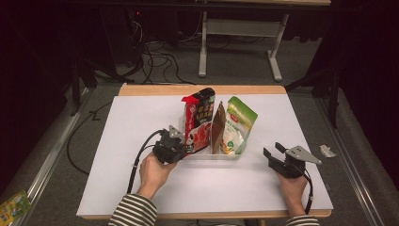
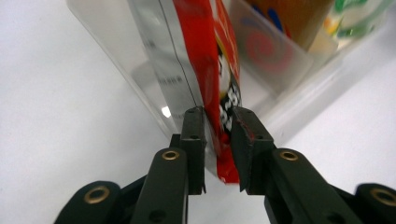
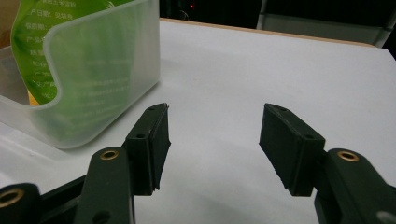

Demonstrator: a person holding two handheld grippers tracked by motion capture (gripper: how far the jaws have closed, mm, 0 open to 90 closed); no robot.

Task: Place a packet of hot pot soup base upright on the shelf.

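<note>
A clear plastic bin (image 1: 212, 157) stands mid-table with several snack bags upright in it. A red snack bag (image 1: 201, 135) leans out at its left end. My left gripper (image 1: 186, 149) has its pads on both faces of that bag's lower edge. In the left gripper view the jaws (image 2: 218, 113) pinch the red snack bag (image 2: 212, 60) just outside the bin wall (image 2: 116, 51). My right gripper (image 1: 272, 149) rests on the table to the right of the bin, open and with nothing in it. In the right gripper view it (image 3: 215, 112) gapes over bare table beside the bin (image 3: 107, 70).
Also in the bin are a tall red-and-black bag (image 1: 200, 104), a brown pouch (image 1: 218, 126) and a green bag (image 1: 239, 123). The white table (image 1: 141, 188) has a wooden far edge. A paper scrap (image 1: 327, 150) lies off its right side, and cables and another table's legs stand beyond.
</note>
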